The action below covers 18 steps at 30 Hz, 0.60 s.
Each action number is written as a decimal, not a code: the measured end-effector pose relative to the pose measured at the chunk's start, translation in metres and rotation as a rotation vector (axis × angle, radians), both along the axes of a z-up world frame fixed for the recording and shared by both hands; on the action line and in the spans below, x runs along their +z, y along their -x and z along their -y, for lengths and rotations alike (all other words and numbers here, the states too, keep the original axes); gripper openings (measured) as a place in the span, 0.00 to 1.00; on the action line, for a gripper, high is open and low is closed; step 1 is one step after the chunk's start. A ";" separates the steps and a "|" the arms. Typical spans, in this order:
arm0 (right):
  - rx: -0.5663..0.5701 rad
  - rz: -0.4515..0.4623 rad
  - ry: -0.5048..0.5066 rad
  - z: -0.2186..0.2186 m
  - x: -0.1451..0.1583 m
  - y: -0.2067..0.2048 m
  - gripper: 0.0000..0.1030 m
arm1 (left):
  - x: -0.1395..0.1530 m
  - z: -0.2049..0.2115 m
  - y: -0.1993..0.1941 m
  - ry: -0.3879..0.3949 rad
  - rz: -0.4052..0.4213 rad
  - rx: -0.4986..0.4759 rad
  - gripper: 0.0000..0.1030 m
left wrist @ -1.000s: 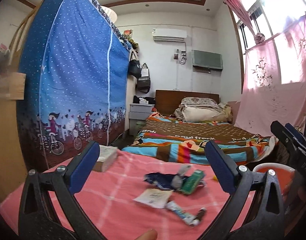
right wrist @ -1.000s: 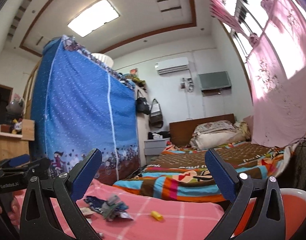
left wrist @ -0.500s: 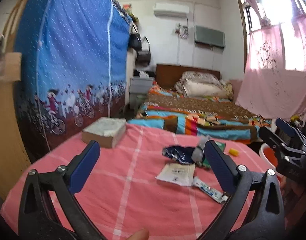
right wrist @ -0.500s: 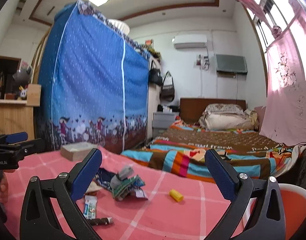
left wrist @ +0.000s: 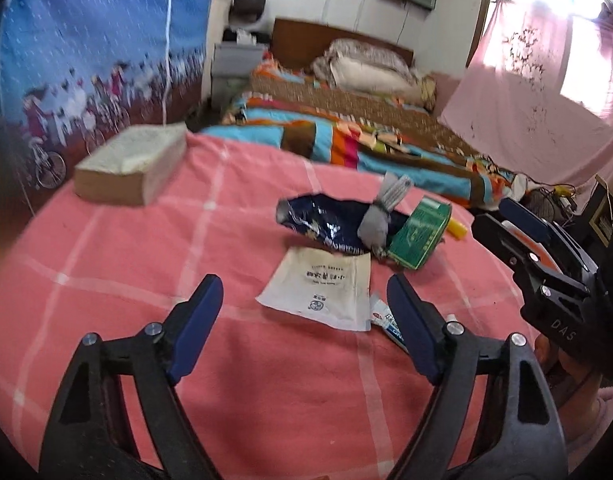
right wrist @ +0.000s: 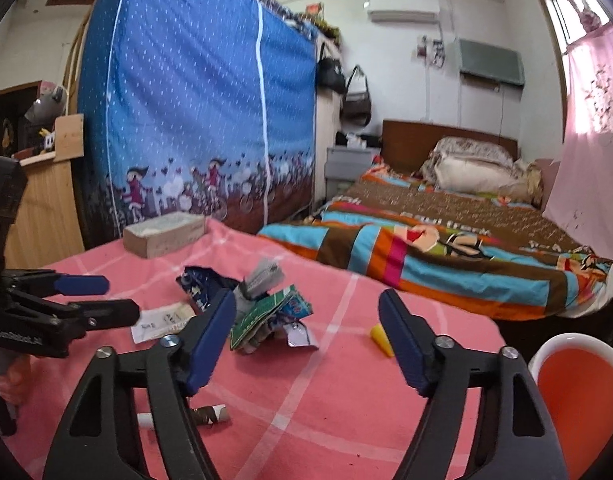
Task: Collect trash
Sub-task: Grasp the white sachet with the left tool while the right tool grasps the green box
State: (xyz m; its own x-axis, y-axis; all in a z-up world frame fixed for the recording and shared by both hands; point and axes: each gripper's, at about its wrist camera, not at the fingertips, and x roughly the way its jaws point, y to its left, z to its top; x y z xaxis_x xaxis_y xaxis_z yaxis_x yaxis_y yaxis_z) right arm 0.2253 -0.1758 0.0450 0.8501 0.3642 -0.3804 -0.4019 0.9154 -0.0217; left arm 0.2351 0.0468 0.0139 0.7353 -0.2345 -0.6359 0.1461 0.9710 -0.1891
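Observation:
Trash lies on a pink checked tablecloth (left wrist: 106, 264): a white paper sachet (left wrist: 322, 288), a dark blue foil wrapper (left wrist: 318, 224), a grey crumpled wrapper (left wrist: 382, 216), a green packet (left wrist: 420, 234), a yellow cap (left wrist: 456, 229) and a small tube (left wrist: 388, 324). My left gripper (left wrist: 304, 320) is open and empty, just short of the sachet. My right gripper (right wrist: 306, 332) is open and empty, near the green packet (right wrist: 266, 316) and yellow cap (right wrist: 380, 338). A rolled brown wrapper (right wrist: 208, 414) lies under it. The left gripper also shows in the right wrist view (right wrist: 82, 300).
A thick book (left wrist: 134, 164) lies at the table's far left corner. An orange bin with a white rim (right wrist: 574, 392) stands at the table's right. A bed (right wrist: 446, 228) and a blue fabric wardrobe (right wrist: 194, 92) stand behind.
Both grippers have tilted down and moved closer to the trash on the table. Both stay open and empty.

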 end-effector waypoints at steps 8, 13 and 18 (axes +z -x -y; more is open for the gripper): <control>0.046 -0.099 0.037 -0.015 -0.003 -0.030 0.53 | -0.014 0.015 -0.022 -0.014 -0.108 -0.021 0.66; 0.076 -0.206 0.023 -0.017 -0.013 -0.047 0.53 | -0.013 0.014 -0.019 -0.001 -0.104 -0.022 0.60; 0.103 -0.228 0.009 -0.016 -0.015 -0.046 0.39 | -0.012 0.011 -0.018 0.021 -0.101 -0.018 0.52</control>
State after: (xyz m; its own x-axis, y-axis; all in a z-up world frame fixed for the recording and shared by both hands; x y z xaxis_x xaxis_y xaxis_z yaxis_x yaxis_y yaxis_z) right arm 0.2711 -0.1600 0.0304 0.7005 0.4400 -0.5619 -0.4885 0.8696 0.0720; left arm 0.2536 0.0359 0.0016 0.6633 -0.2608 -0.7014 0.1424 0.9642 -0.2238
